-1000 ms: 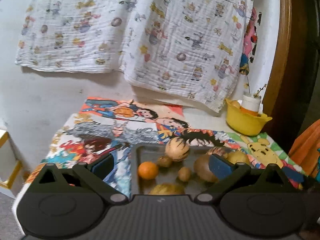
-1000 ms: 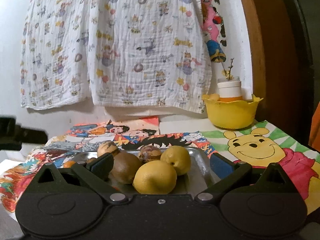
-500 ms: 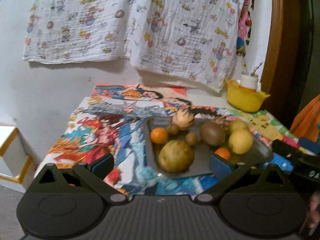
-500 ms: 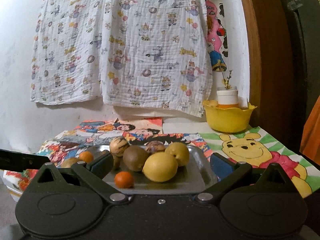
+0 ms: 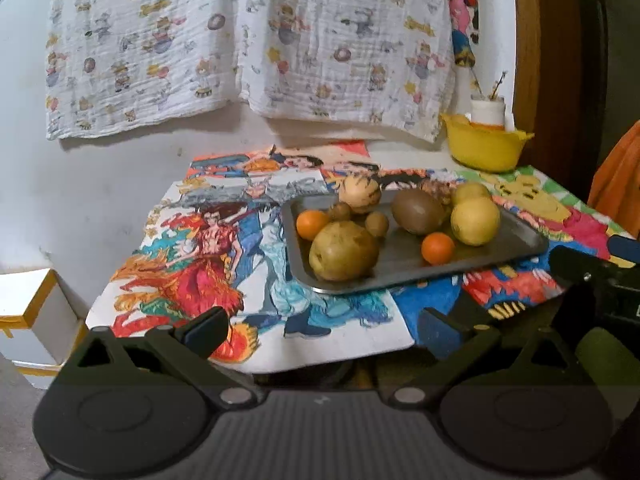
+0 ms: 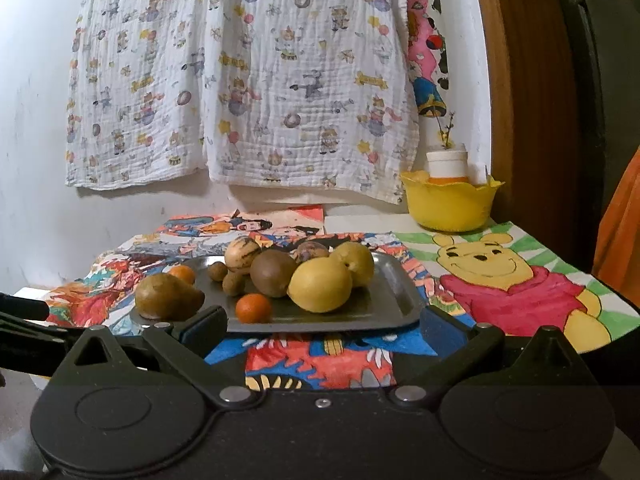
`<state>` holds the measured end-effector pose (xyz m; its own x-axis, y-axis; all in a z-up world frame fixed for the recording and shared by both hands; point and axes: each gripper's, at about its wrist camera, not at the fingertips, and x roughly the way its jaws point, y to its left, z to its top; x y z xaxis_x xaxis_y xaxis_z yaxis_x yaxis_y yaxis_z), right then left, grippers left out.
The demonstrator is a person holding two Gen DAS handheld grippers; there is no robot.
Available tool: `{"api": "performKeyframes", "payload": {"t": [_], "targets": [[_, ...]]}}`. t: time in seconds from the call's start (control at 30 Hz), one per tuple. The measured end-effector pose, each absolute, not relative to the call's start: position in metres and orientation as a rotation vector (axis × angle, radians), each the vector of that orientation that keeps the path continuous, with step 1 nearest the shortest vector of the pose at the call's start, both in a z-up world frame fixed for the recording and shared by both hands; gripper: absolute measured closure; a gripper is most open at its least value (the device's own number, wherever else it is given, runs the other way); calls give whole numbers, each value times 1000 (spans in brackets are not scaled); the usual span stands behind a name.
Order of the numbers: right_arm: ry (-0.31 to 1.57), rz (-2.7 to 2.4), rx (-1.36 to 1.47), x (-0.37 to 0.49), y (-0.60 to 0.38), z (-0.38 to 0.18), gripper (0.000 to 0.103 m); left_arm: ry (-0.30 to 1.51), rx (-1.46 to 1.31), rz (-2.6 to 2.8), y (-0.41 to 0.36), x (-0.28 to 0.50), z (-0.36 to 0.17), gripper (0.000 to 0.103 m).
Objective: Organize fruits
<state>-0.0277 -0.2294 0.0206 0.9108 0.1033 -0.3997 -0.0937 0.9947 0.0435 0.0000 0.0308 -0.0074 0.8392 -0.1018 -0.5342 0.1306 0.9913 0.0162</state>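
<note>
A metal tray (image 5: 516, 246) (image 6: 396, 300) on the cartoon-print table holds several fruits: a brown pear (image 5: 344, 251) (image 6: 168, 296), two small oranges (image 5: 438, 248) (image 5: 312, 224), a kiwi (image 5: 418, 211) (image 6: 274, 273), a yellow lemon (image 5: 475, 221) (image 6: 320, 288) and small brown fruits. My left gripper (image 5: 320, 330) is open and empty, back from the table's front edge. My right gripper (image 6: 320, 326) is open and empty, just in front of the tray. The right gripper's body shows at the right of the left wrist view (image 5: 600, 280).
A yellow bowl (image 5: 484, 148) (image 6: 452, 204) with a white jar stands at the back right corner. A printed cloth (image 6: 240, 80) hangs on the wall behind. A white box (image 5: 32, 320) stands left of the table. A wooden frame (image 6: 532, 100) is at right.
Both grippers have drawn back from the tray, so the whole tray and table front now show. Both stay open and empty. The fruits have not moved.
</note>
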Motion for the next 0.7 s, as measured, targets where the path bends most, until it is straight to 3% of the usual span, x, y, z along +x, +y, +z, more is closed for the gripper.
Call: {"api": "performKeyframes", "payload": {"t": [0.7], "targets": [[436,124,41,-30,-238,14,1,547,85,-105,28,-10,-5,0]]}}
